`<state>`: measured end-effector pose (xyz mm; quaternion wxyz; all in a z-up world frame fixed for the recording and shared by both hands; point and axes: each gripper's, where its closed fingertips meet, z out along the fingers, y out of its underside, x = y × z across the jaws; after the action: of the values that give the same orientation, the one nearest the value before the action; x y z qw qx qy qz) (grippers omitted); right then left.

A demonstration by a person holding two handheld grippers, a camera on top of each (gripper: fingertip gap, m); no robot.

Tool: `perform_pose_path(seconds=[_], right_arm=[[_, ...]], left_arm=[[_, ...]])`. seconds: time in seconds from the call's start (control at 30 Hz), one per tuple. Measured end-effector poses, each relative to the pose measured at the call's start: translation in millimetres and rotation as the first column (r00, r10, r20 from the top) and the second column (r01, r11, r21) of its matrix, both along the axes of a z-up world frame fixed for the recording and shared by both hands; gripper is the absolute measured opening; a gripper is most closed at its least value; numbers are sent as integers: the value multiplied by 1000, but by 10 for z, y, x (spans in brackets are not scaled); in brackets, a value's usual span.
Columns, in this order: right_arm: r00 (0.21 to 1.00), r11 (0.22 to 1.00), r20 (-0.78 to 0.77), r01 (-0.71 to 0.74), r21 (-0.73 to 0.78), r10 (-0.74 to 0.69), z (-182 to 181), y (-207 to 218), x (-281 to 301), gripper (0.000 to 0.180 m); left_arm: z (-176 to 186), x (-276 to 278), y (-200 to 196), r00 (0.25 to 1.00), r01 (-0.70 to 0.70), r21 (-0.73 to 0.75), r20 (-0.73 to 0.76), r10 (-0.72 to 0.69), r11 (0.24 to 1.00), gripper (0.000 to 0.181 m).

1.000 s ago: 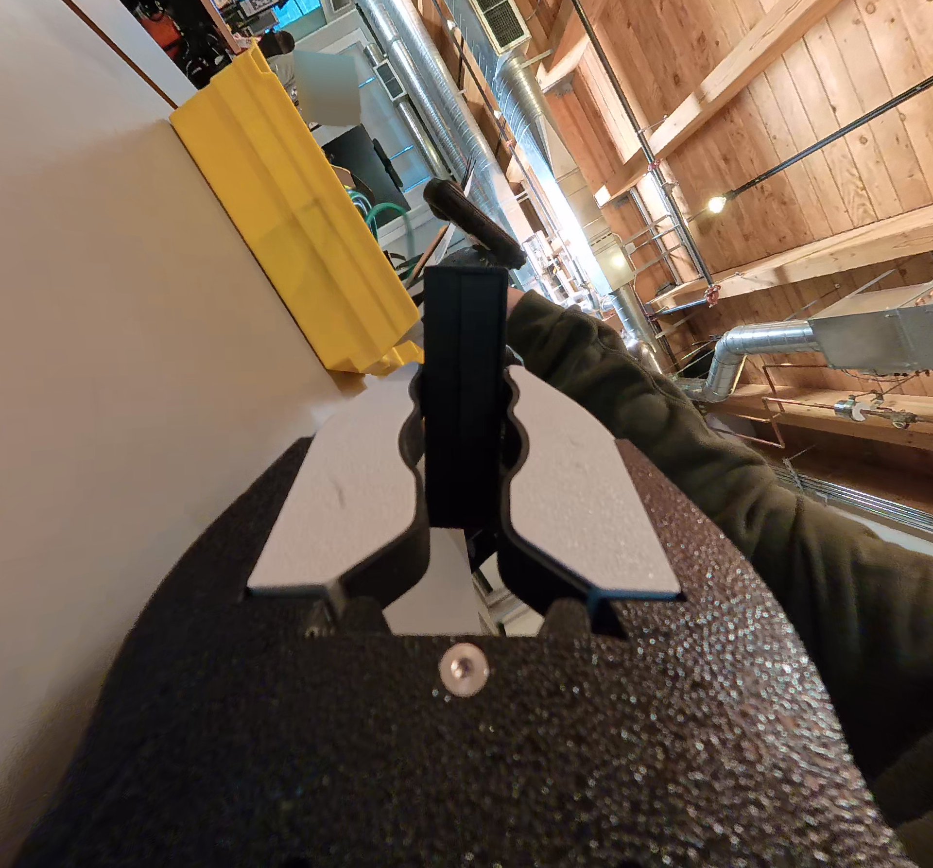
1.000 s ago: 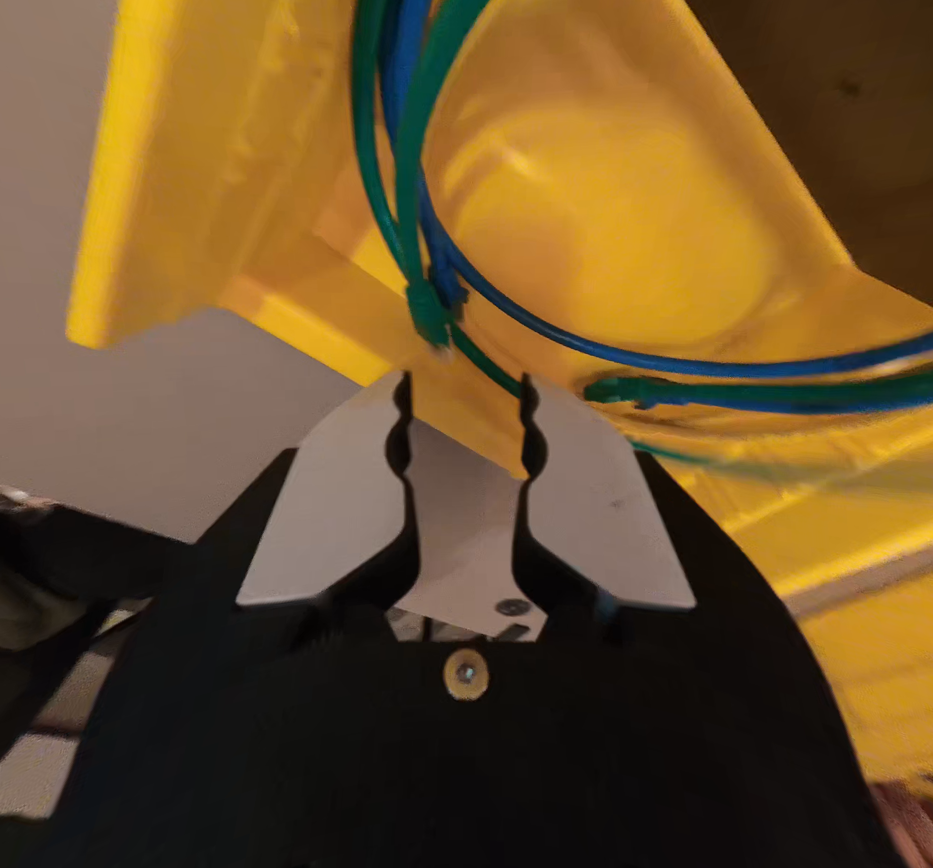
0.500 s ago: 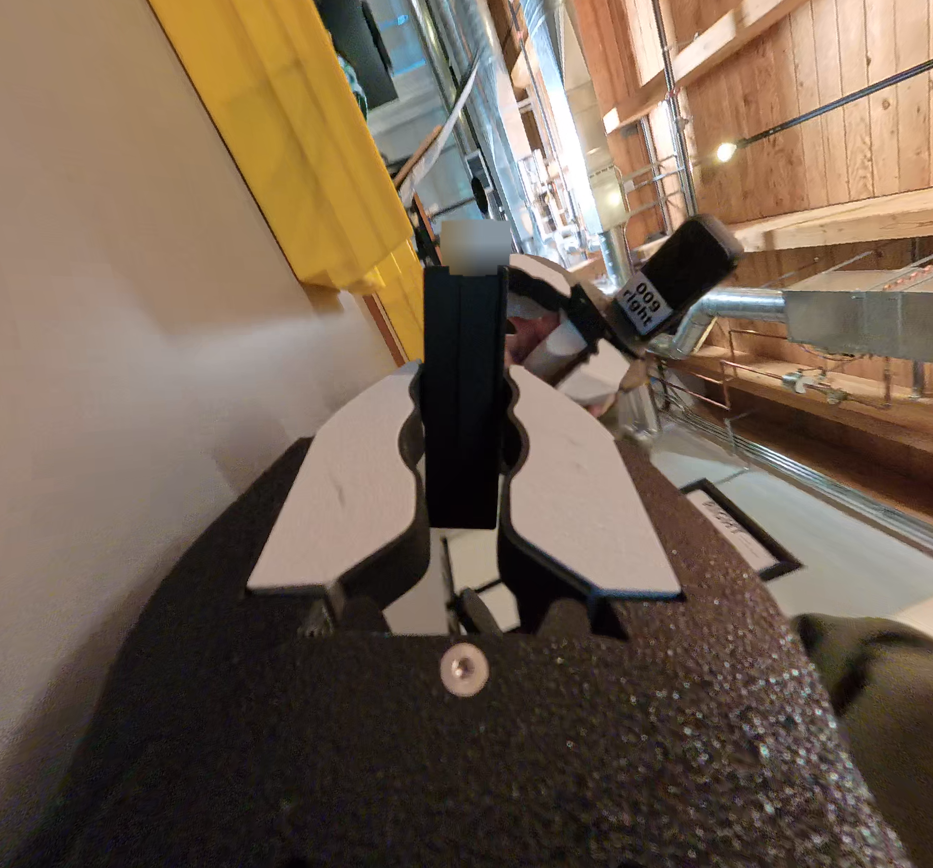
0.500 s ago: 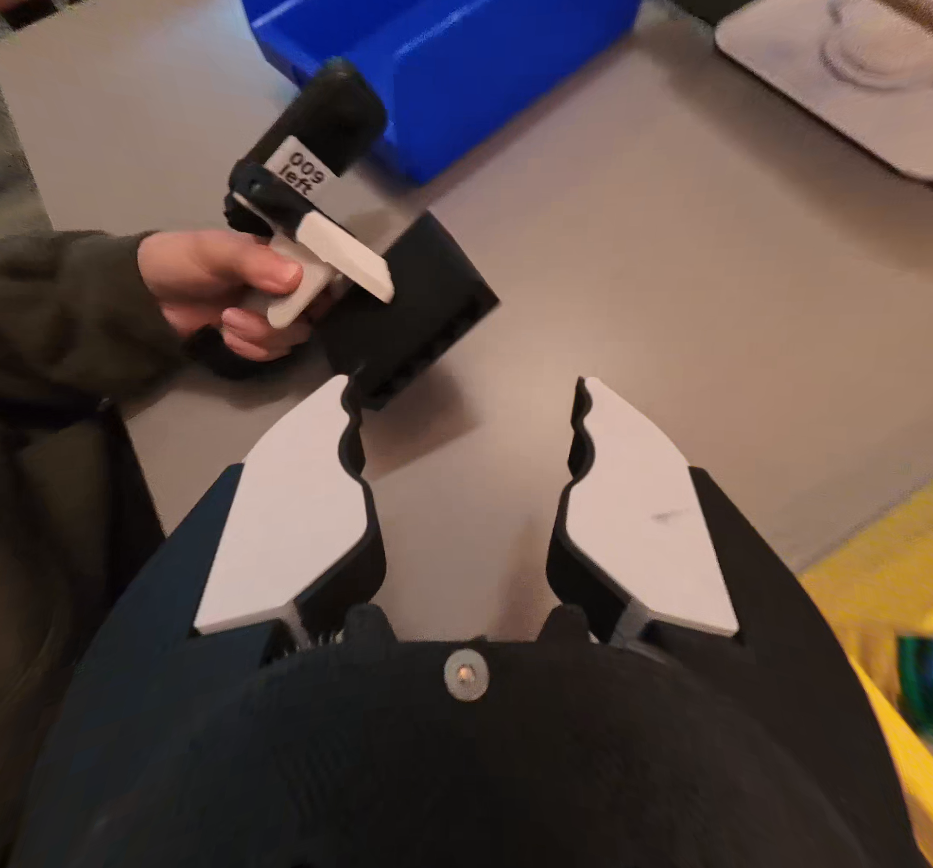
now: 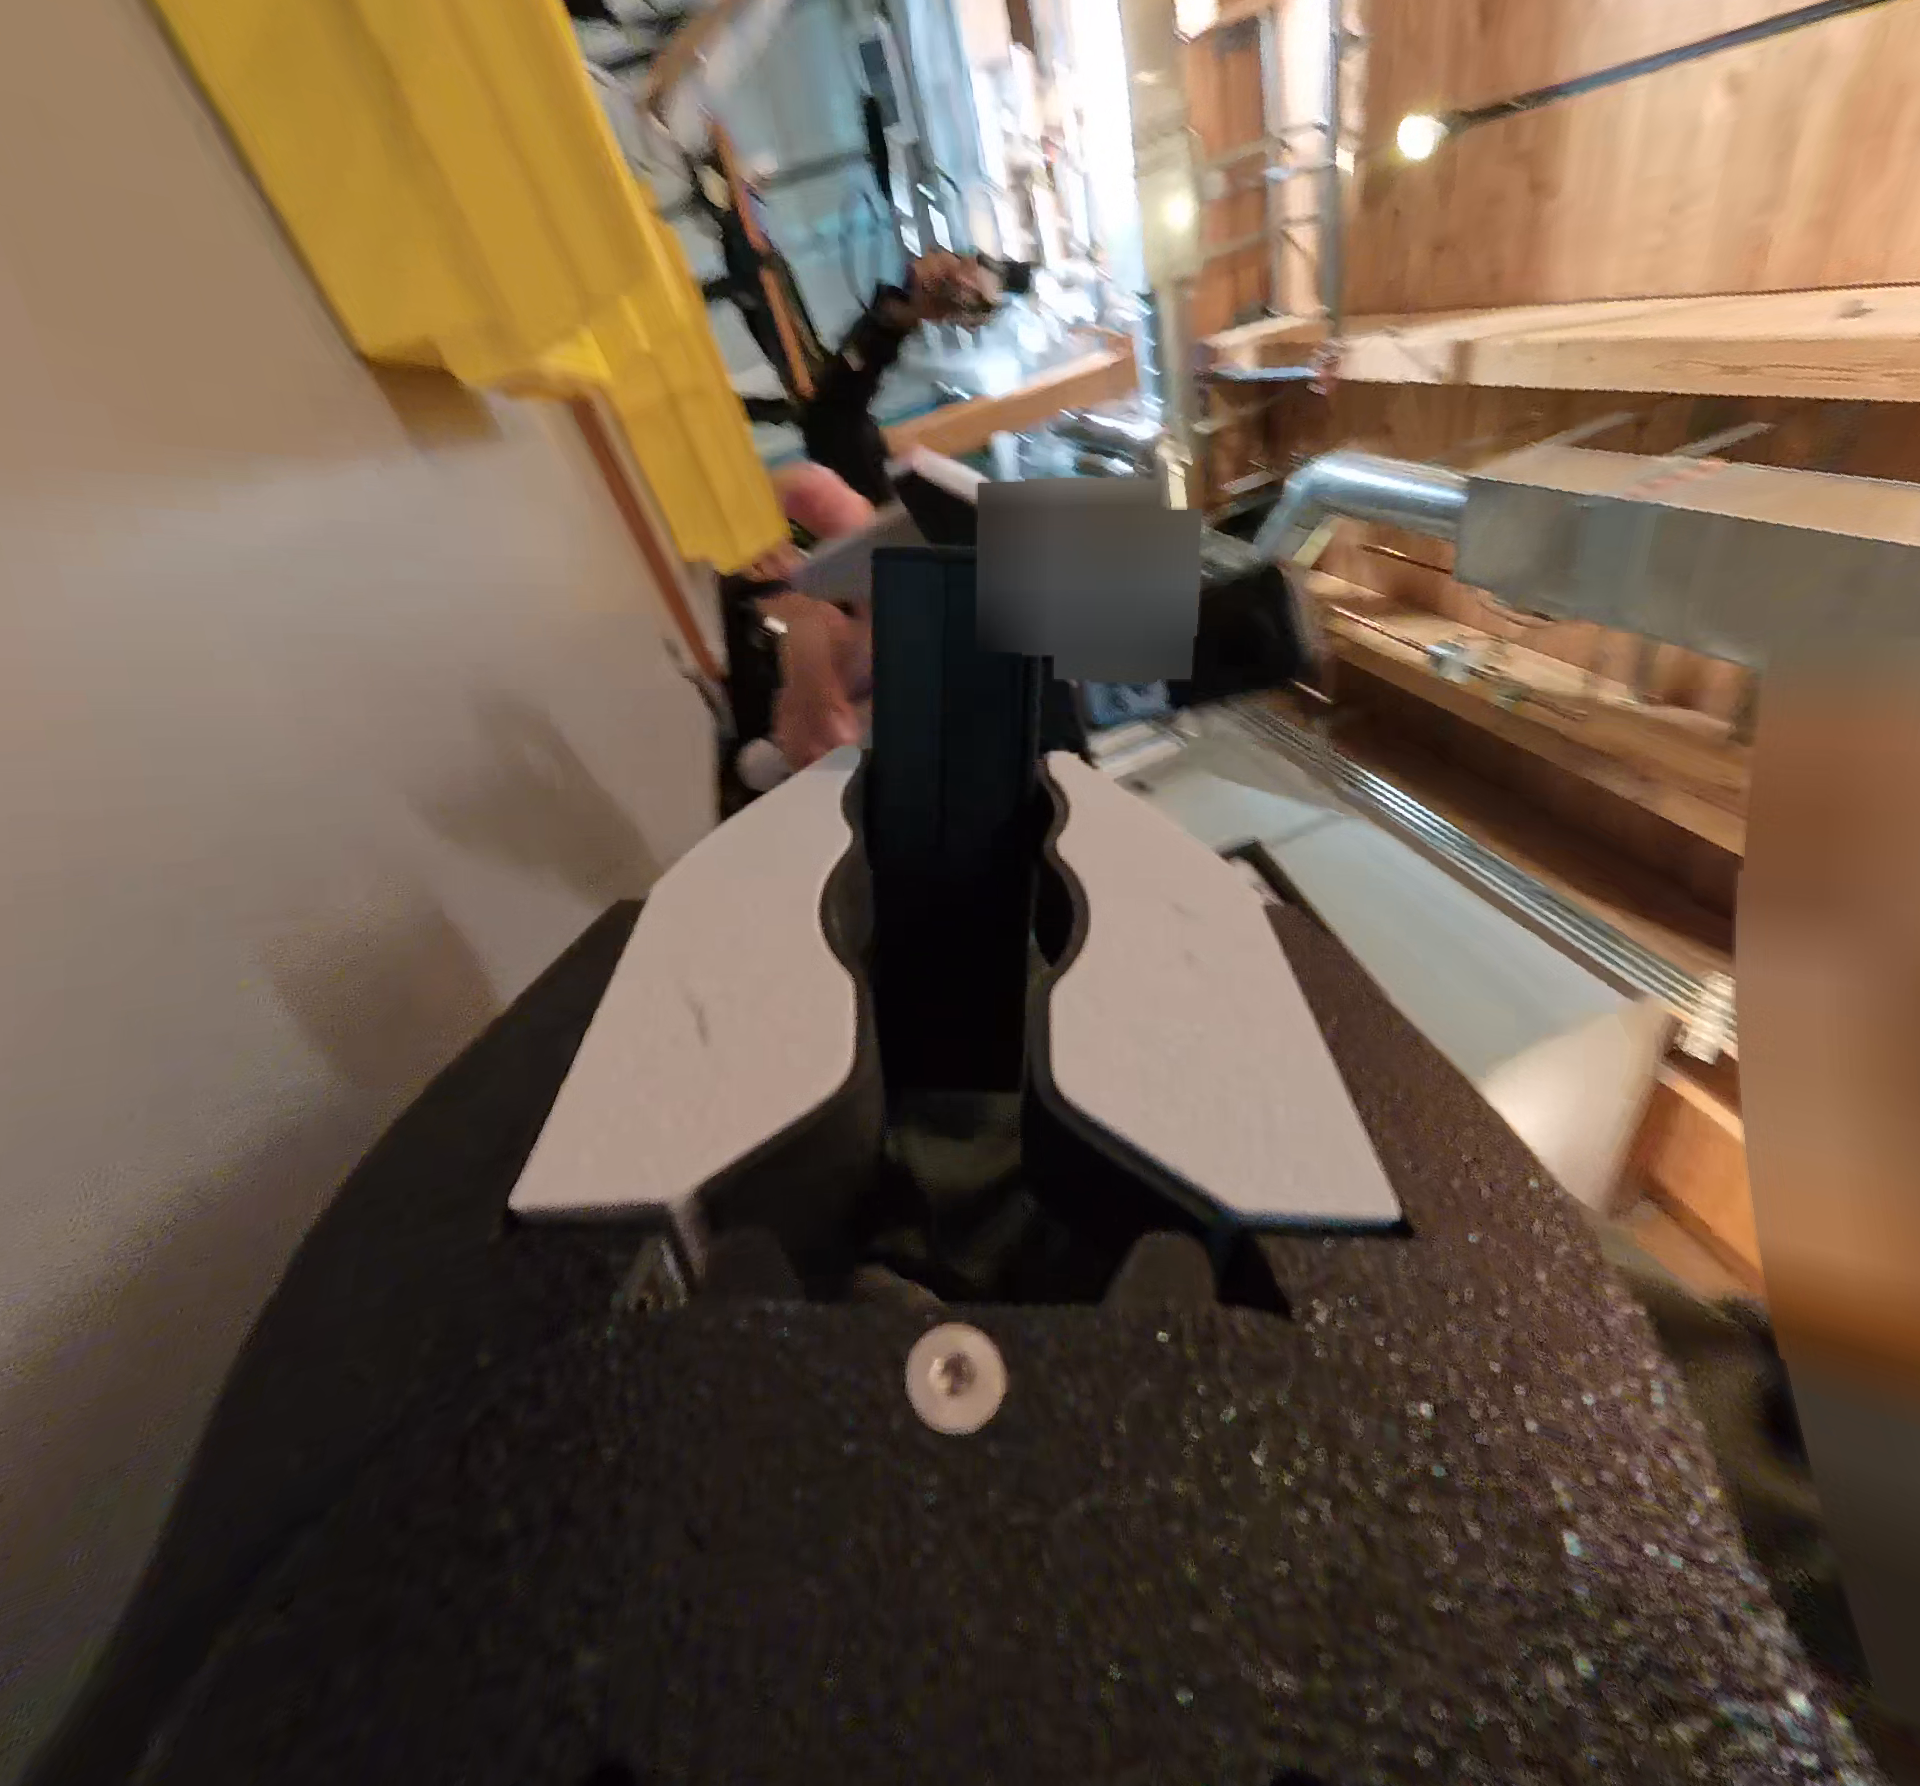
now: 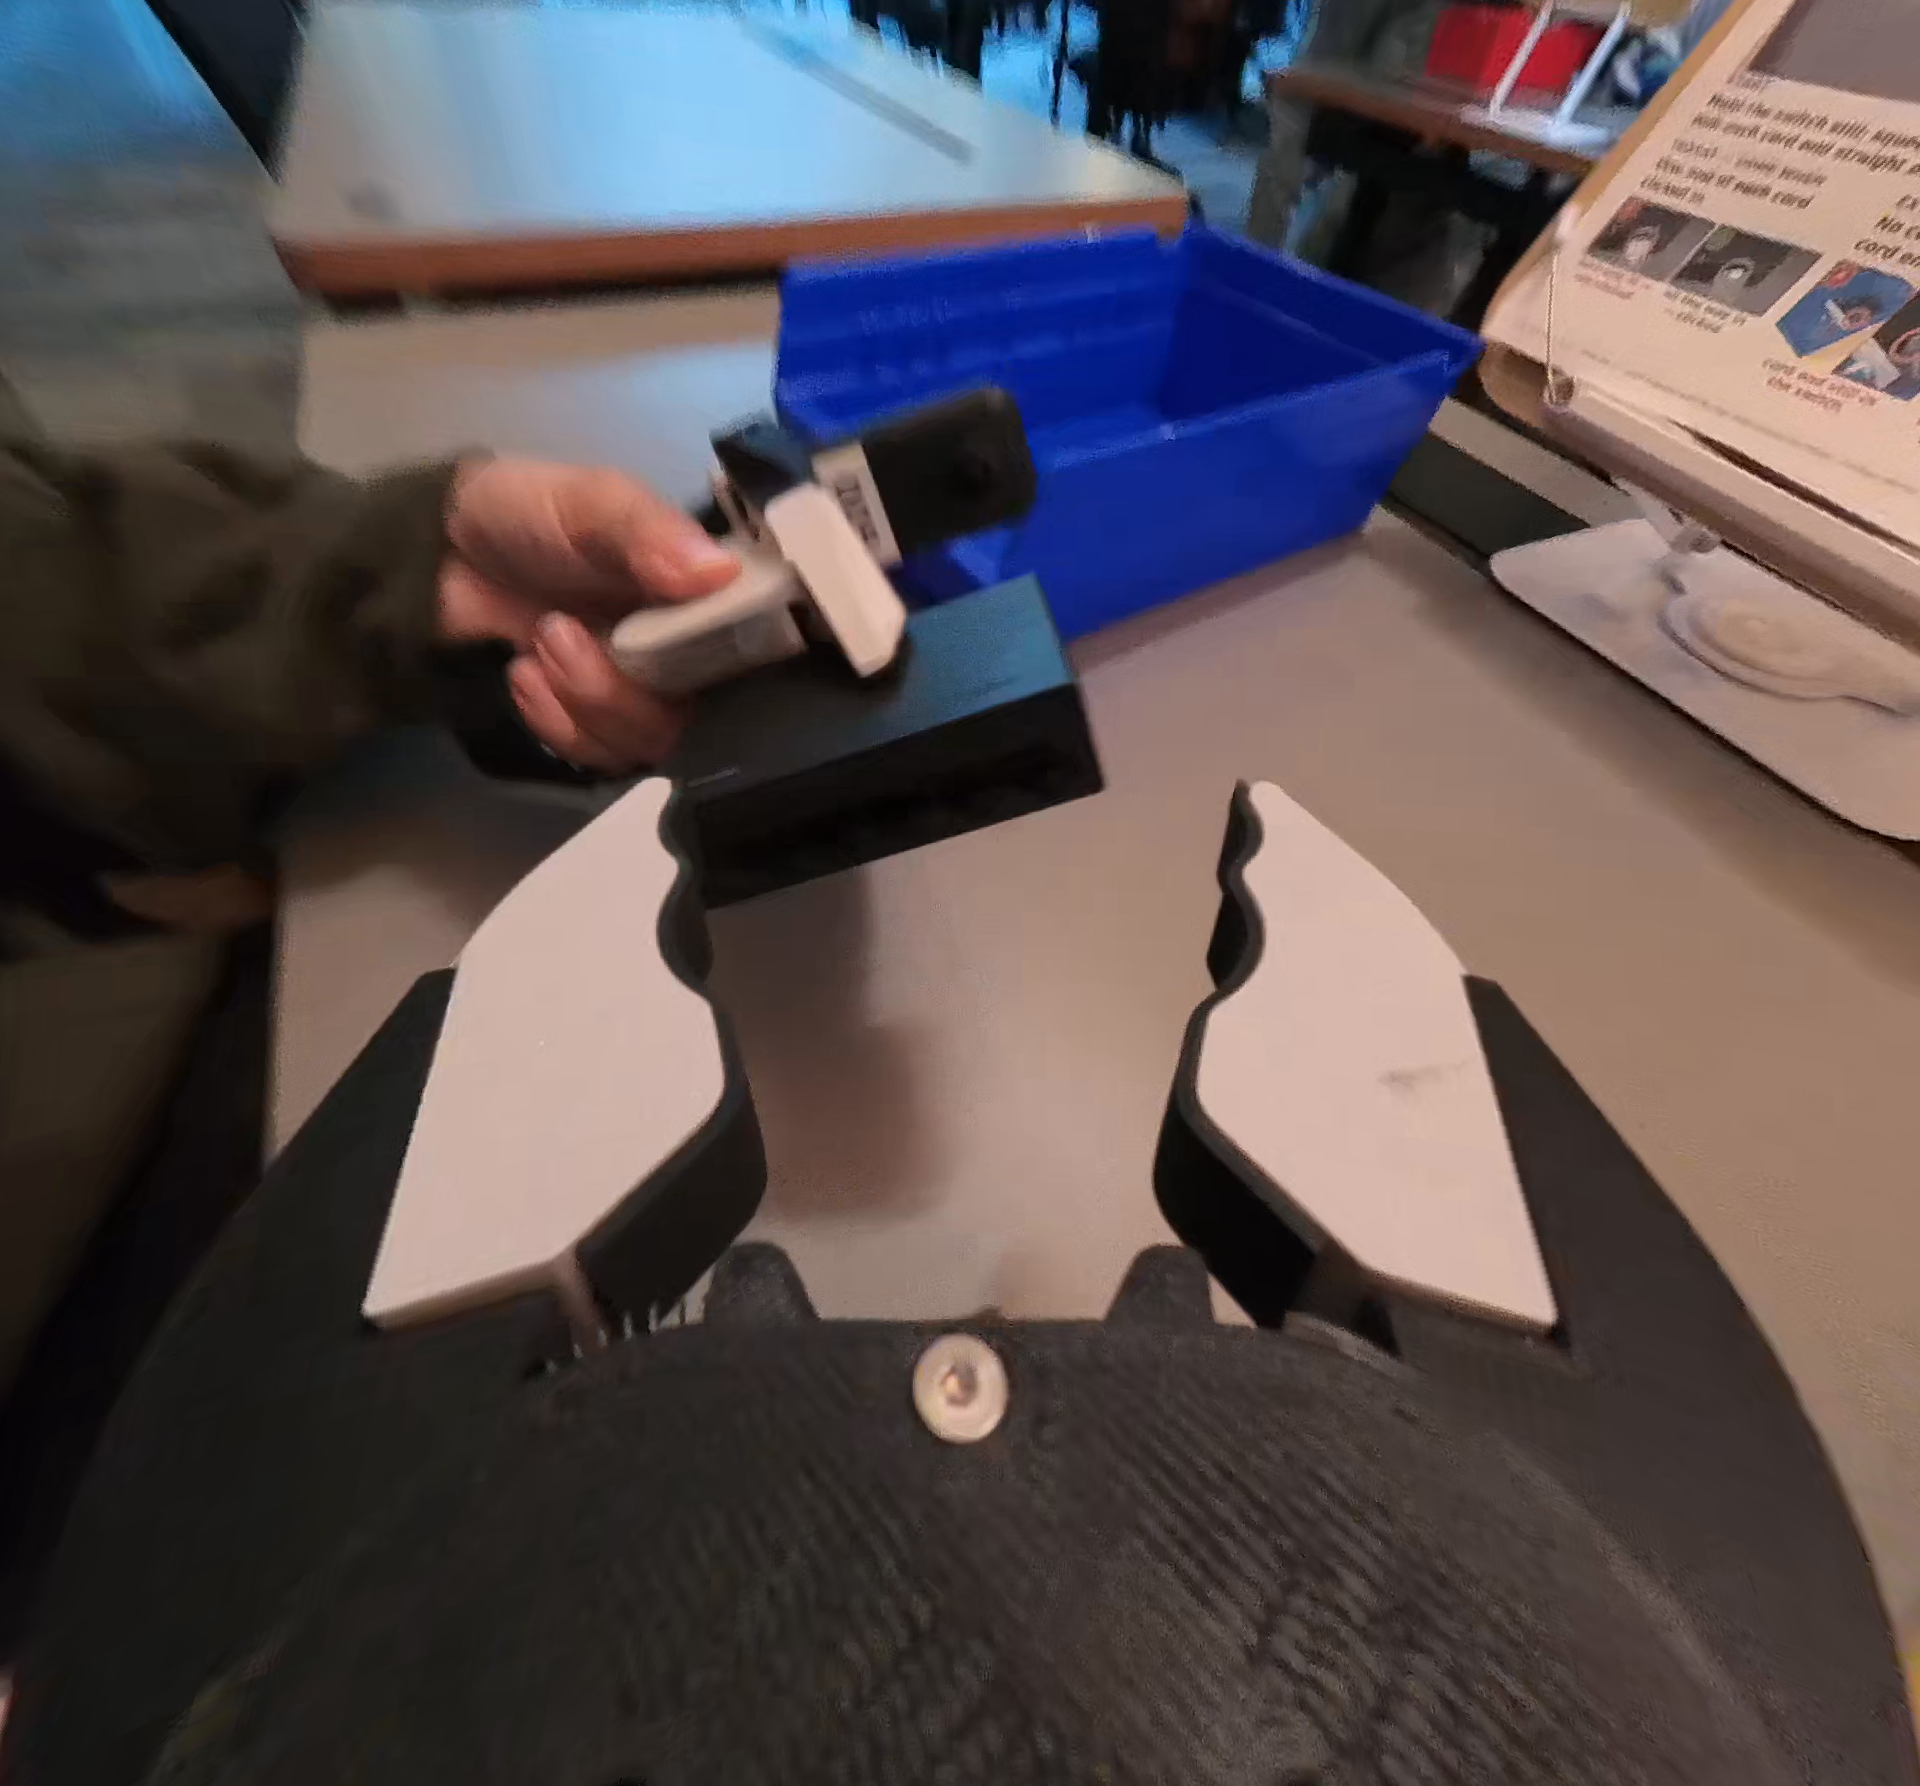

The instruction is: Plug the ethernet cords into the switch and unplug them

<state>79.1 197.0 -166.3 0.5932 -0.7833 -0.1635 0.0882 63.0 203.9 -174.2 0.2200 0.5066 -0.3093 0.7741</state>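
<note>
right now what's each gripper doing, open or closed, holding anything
left gripper: shut on the black switch.
right gripper: open, holding nothing.

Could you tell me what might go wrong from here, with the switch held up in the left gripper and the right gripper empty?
1. The left gripper clamps the black switch at one end only, tilted above the table; pushing a plug in could twist or slip it.
2. The right gripper is open, holds no cord, and faces away from the yellow bin.
3. The blue bin sits close behind the switch, so a swing could knock it.
</note>
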Motion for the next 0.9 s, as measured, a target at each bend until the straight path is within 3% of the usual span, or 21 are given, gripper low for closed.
perform_pose_path(seconds=[0.03, 0.1, 0.17, 0.3, 0.4, 0.53, 0.73, 0.9], right_arm=[[998, 999, -53, -17, 46, 20, 87, -34, -2, 91], [995, 991, 12, -101, 88, 101, 142, -154, -103, 84], [977, 987, 140, -163, 6, 161, 51, -252, -150, 80], [925, 943, 202, -296, -154, 323, 33, -379, -306, 74], [880, 902, 225, -373, -216, 418, 52, -402, -426, 58], [822, 839, 201, -484, -247, 533, 89, -426, -626, 66], [787, 795, 152, -558, -240, 598, 287, -468, -682, 63], [710, 685, 111, -609, -401, 696, 125, -548, -823, 71]], left_arm=[[33, -43, -33, 999, 45, -19, 19, -44, 999, 27], [34, -141, -120, 989, 146, 1, 30, -146, 989, 27], [23, -223, -195, 974, 222, 26, 39, -223, 975, 27], [55, -413, -390, 925, 368, 80, 65, -374, 926, 27], [130, -512, -510, 892, 434, 98, 95, -443, 895, 27], [166, -616, -604, 853, 497, 114, 119, -508, 860, 27], [185, -711, -639, 817, 544, 127, 145, -558, 829, 26], [199, -774, -725, 779, 592, 124, 166, -605, 796, 26]])
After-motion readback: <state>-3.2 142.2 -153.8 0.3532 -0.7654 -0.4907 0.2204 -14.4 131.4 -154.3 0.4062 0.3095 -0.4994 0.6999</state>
